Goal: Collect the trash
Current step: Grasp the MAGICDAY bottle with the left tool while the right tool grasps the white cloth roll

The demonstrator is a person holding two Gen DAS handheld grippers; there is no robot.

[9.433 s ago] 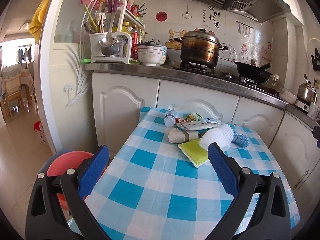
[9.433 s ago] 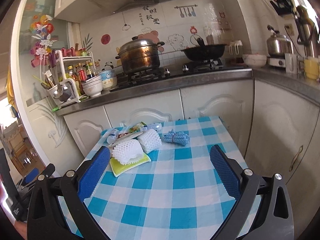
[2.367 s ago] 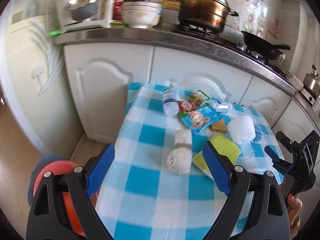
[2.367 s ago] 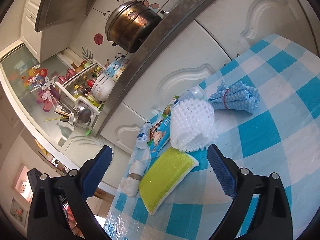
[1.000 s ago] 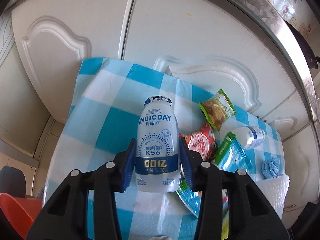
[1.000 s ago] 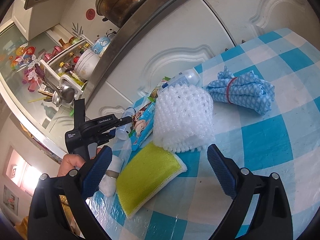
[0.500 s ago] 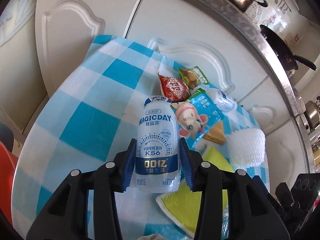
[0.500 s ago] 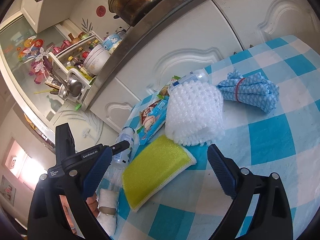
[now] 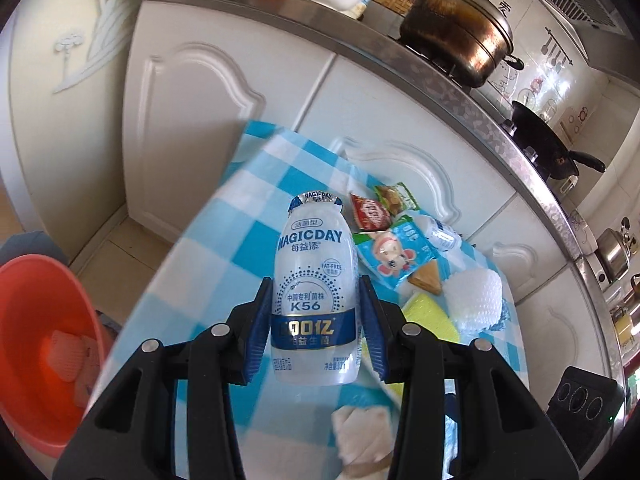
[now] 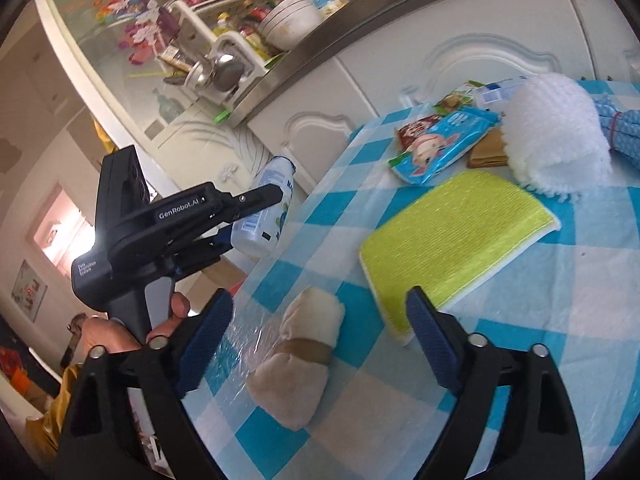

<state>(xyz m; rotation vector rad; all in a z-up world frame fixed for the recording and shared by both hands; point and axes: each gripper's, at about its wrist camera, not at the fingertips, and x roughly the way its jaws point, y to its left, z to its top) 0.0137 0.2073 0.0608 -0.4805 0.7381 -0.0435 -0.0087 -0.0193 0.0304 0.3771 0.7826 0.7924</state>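
Note:
My left gripper (image 9: 316,292) is shut on a white MAGICDAY bottle (image 9: 314,280), held upright above the checked table's (image 9: 240,240) left part. In the right wrist view the bottle (image 10: 268,208) hangs just past the table's left edge. My right gripper (image 10: 318,310) hovers low over a white rolled wad with a brown band (image 10: 304,356). Its jaws are closing, the wad lies between them and the pads stand clear of it. A red basin (image 9: 36,320) sits on the floor left of the table with a pinkish foam net inside.
On the table lie a red wrapper (image 9: 370,216), a green wrapper (image 9: 394,198), a blue packet (image 10: 440,148), a small bottle (image 9: 438,234), a white foam net (image 10: 556,140), a yellow sponge (image 10: 456,236) and a blue cloth (image 10: 624,136). White cabinets and a counter with pots stand behind.
My left gripper has carried the bottle back from the wrappers toward the table's left edge. My right gripper has swung left from the foam net to the white wad, its jaws narrower.

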